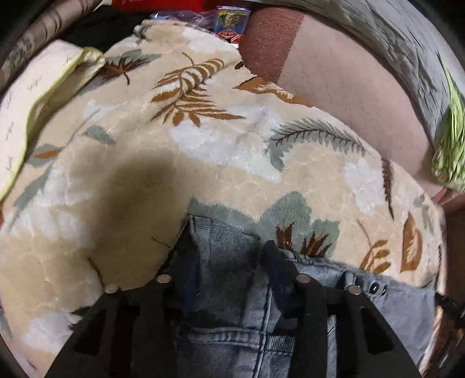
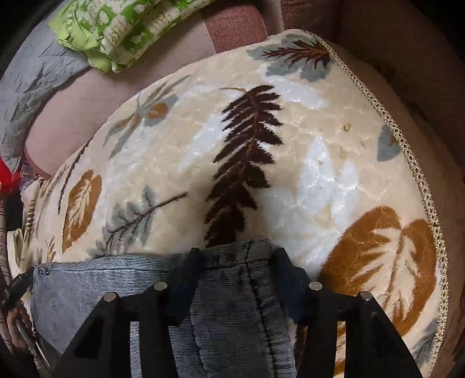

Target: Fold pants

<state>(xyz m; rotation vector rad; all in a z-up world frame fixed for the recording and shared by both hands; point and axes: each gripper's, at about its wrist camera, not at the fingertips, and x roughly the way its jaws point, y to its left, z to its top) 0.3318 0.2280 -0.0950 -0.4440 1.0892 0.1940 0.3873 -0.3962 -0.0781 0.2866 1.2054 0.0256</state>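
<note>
A: Looking along the left gripper (image 1: 229,256), one sees the pants (image 1: 232,305), pale blue denim, lying on a leaf-patterned blanket (image 1: 203,145). Why does the waistband sit between the jaws?

B: Judged from the task, an edge must be taken at two places so the cloth can be carried over as one sheet. The left jaws straddle a raised ridge of denim near the snaps (image 1: 375,288). They stand partly apart, and whether the pads press on the fabric cannot be told.

A: And the right gripper (image 2: 237,257)?

B: It mirrors the left. Its jaws stand either side of a bunched hump of the pants (image 2: 232,290), at the edge nearest the dark fern motif (image 2: 244,162). They too are half spread, and a firm grip cannot be confirmed.

A: Why spread the garment on the blanket?

B: Probably because it offers a broad, soft bed. The green-printed cloth (image 2: 122,26) and the grey quilt (image 2: 32,75) lie well apart, leaving room.

A: What might go wrong?

B: Thick denim could slip from a shallow pinch, so one corner may trail.
</note>
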